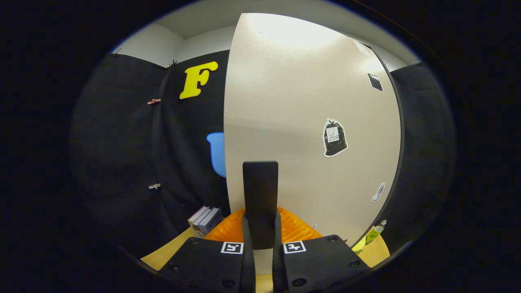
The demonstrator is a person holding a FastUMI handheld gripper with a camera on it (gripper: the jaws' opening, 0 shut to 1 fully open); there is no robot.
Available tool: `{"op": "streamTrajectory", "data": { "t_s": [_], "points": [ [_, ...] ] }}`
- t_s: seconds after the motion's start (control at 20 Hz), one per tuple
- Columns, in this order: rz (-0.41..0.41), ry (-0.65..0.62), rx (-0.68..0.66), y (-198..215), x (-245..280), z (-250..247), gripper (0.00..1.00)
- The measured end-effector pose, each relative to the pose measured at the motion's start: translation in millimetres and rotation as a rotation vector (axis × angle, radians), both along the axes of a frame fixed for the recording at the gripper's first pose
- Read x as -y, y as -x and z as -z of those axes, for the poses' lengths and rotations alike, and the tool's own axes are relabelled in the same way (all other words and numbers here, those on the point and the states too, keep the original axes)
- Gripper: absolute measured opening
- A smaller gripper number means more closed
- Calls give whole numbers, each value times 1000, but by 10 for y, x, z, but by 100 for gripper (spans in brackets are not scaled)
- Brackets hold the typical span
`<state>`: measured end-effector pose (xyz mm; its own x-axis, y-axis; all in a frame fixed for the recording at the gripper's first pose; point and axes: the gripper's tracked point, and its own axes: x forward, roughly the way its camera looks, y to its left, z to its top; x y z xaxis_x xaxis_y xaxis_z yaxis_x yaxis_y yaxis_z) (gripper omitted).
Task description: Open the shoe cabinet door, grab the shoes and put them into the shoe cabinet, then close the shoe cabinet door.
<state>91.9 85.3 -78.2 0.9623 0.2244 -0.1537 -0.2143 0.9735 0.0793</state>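
Beige shoe cabinet door [293, 122] bears unreadable stickers [335, 137]; gripper [260, 203] jaws nearly closed.

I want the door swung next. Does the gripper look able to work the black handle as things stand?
Probably yes: the gripper has its jaws close together on either side of the black handle on the pale cabinet door, with nothing between; whether both press on it is unclear.

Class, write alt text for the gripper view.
The gripper is shut on the dark handle of a pale shoe cabinet door. An orange basket and books sit below it.
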Motion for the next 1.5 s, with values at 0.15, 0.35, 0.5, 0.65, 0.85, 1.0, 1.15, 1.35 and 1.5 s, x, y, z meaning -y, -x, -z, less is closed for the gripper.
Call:
{"op": "streamTrajectory", "data": {
  "t_s": [0.15,0.35,0.5,0.65,0.85,1.0,1.15,1.35,1.5],
  "points": [
    [-23,1,4,156,82,-15,20],
    [-72,-4,-2,373,224,-34,20],
    [-110,-16,-6,545,361,-44,20],
    [-135,-26,-7,696,511,-46,20],
    [-163,-41,-8,837,714,-50,20],
    [-177,-46,-6,934,851,-55,21],
    [-176,-45,-4,1026,1010,-60,21],
    [-149,-51,-5,1147,1253,-58,21],
    [-99,-58,-4,1227,1459,-57,21]
  ]
}}
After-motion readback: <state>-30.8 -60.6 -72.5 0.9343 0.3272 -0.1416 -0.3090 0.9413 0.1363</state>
